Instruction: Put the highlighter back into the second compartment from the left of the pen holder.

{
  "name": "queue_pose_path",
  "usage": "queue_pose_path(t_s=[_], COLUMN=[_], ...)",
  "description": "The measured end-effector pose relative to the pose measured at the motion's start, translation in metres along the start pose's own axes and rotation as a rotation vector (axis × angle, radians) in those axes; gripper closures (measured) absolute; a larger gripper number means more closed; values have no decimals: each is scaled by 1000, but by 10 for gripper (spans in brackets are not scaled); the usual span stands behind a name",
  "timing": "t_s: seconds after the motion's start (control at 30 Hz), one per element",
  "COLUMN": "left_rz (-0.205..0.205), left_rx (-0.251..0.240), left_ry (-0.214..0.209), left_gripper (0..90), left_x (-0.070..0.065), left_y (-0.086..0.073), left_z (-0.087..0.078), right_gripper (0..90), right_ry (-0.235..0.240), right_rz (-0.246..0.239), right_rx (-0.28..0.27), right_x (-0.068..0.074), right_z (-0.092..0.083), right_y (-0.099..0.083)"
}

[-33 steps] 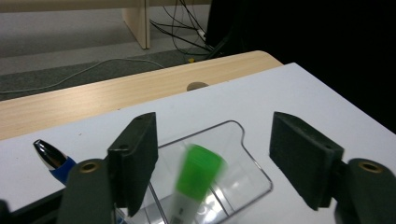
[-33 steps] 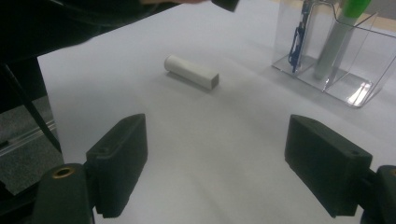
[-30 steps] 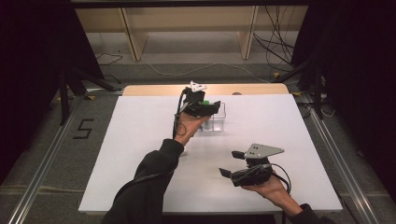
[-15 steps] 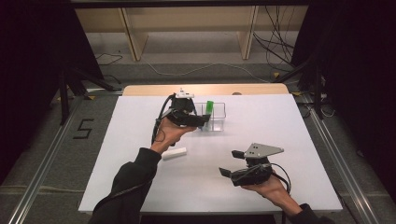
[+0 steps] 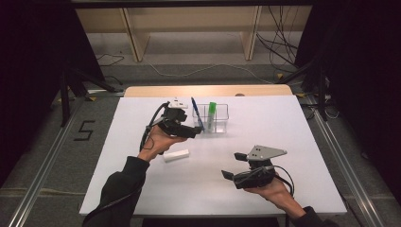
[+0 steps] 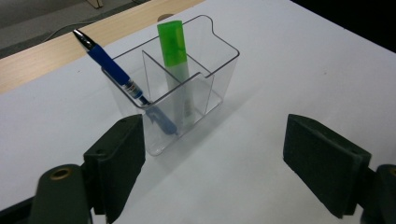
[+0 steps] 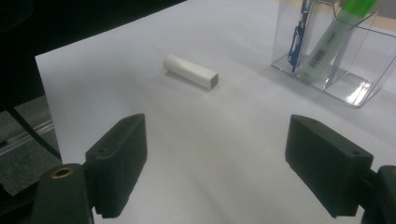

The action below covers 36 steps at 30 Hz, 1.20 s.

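Left tongs (image 5: 197,131) just opened wide and empty, beside clear holder (image 5: 218,124) at its 9 o'clock, blue pen (image 6: 122,81) and green highlighter (image 6: 175,60) inside; right tongs (image 5: 235,166) agape, empty; white block, perhaps an eraser (image 5: 176,155), on surface (image 5: 293,142).

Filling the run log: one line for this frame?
left gripper: open, empty | blue pen, green highlighter: in holder | right gripper: open
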<state>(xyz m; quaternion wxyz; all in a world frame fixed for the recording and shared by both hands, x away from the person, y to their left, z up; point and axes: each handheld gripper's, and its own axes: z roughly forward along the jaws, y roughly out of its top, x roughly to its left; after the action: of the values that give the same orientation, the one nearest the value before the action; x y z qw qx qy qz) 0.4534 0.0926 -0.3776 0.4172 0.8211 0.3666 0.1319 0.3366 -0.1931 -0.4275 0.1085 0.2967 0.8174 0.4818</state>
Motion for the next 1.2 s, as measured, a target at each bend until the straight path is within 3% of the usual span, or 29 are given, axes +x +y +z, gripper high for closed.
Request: queue_pose_path(t_s=[0.4, 0.53, 0.83, 1.2], left_rz=[47, 45, 70, 99], left_rx=[59, 80, 179, 237], left_ry=[-6, -6, -6, 2], left_gripper=[187, 186, 187, 186], left_x=[4, 7, 17, 17], left_y=[-17, -24, -40, -47], left_z=[-6, -7, 0, -2], right_gripper=[207, 196, 169, 169], right_ry=[2, 13, 32, 36], right_rz=[6, 9, 7, -2], right_rx=[-15, -21, -34, -28], right_x=[1, 1, 0, 0], right_z=[-2, -2, -4, -2], right_y=[1, 0, 0, -1])
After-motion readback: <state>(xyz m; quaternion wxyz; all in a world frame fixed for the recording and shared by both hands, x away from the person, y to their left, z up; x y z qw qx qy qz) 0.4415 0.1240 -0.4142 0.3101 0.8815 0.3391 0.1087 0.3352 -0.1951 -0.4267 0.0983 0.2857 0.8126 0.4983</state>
